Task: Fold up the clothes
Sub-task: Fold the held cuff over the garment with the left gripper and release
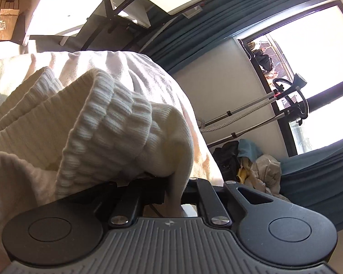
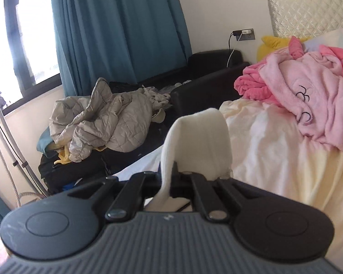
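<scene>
A cream ribbed knit sweater (image 1: 98,123) fills the left wrist view, its ribbed hem bunched over my left gripper (image 1: 171,182). The left gripper is shut on the sweater; cloth runs down between the fingers and hides the tips. In the right wrist view my right gripper (image 2: 171,173) is shut on a white fold of the same sweater (image 2: 201,141), which loops up over the fingers. The gripper is held above the bed (image 2: 274,159).
A pink fleece robe (image 2: 308,86) lies on the cream bedding at right. A grey quilted jacket (image 2: 103,118) is piled on a black bench beside teal curtains (image 2: 116,34). A garment steamer stand (image 1: 251,109) stands by the window. Cardboard boxes (image 1: 4,11) sit top left.
</scene>
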